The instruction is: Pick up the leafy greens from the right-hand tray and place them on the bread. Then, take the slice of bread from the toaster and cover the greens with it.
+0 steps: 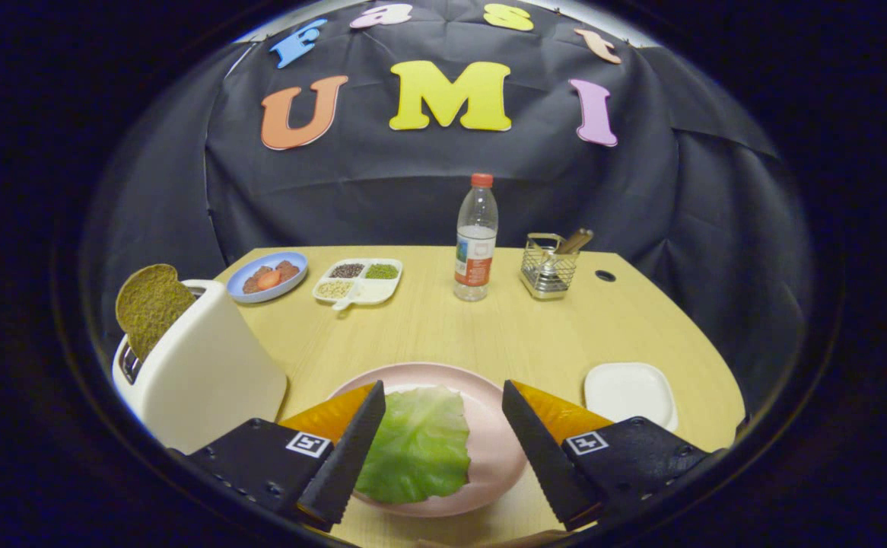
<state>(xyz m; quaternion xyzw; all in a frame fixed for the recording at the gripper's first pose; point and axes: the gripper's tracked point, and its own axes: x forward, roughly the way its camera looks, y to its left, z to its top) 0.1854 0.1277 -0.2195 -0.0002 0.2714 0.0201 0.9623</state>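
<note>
greens (417, 445) on plate (493, 449), hand-held gripper (443, 415) agape

One fisheye camera rides on the claw (443, 449), just above the desk's (443, 335) near edge, facing forward along the two fingers toward the far edge and the booth wall. It sits close and low over the pink plate (497, 449). The toaster (200, 373) stands at the near left, the bottle (476, 240) by the far edge.
</note>
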